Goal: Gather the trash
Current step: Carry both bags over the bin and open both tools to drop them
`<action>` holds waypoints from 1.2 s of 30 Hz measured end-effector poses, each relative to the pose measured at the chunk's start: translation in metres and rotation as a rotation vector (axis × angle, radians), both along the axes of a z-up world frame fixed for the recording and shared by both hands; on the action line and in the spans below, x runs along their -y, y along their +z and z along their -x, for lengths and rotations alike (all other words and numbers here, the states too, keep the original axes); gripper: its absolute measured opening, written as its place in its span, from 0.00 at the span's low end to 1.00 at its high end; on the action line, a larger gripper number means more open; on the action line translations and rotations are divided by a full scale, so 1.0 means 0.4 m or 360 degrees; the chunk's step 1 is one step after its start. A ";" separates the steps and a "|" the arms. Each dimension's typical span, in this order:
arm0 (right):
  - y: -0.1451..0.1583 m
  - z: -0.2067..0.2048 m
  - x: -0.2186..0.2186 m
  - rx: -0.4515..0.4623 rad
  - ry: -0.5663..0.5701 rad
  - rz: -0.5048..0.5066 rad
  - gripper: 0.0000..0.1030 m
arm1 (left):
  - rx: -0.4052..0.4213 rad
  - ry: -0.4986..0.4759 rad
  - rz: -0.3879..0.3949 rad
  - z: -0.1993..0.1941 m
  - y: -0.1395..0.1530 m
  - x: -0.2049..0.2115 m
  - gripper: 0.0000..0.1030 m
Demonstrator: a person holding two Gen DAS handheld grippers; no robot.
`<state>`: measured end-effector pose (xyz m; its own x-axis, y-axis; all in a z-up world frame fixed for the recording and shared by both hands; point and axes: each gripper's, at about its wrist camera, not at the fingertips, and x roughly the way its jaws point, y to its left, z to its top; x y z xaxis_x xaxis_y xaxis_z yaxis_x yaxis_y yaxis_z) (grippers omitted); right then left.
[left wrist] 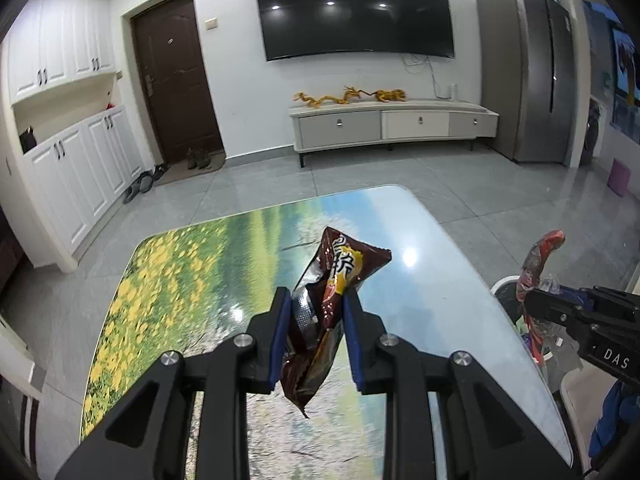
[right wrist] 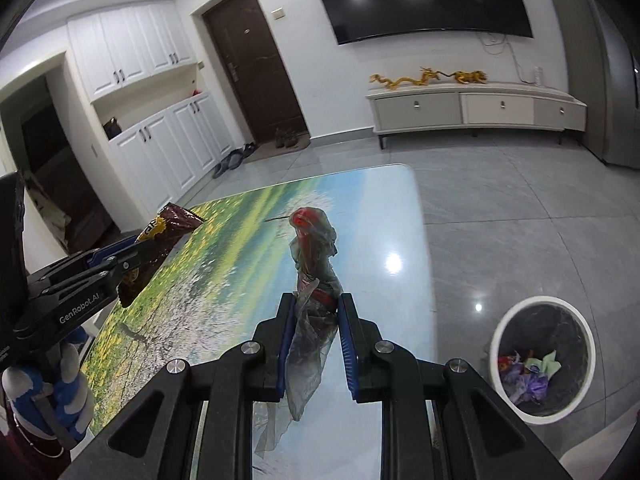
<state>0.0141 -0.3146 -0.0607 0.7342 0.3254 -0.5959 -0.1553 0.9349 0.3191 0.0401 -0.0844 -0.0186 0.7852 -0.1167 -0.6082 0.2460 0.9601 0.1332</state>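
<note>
Left gripper was clamped on a brown snack wrapper, held above the table; right gripper pinched a thin plastic bag. The bin sat on the floor at four o'clock of the right claw. Risk, as judged: the limp film could slip or snag the table edge in transit, and a release short of the rim would drop it on the floor.

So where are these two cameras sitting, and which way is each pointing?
Left wrist: rides the left gripper, looking along its fingers at the brown crinkled snack wrapper it pinches; the right gripper shows at the edge.
Right wrist: rides the right gripper, facing its clear plastic wrapper with red inside, white round trash bin beside.
Shared: the landscape-print table, the wall television.
</note>
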 end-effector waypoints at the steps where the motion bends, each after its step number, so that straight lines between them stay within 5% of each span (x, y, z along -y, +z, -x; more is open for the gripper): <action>1: -0.002 0.005 0.015 -0.0001 -0.0013 -0.0007 0.20 | 0.0004 -0.0010 -0.0009 0.000 0.000 0.012 0.24; 24: -0.090 0.072 0.337 -0.0043 -0.0414 -0.0195 0.20 | -0.0055 -0.0425 -0.0241 -0.013 -0.045 0.383 0.24; 36: -0.189 0.076 0.510 -0.0181 -0.0647 -0.0238 0.20 | -0.0336 -0.0754 -0.0244 -0.081 -0.144 0.645 0.24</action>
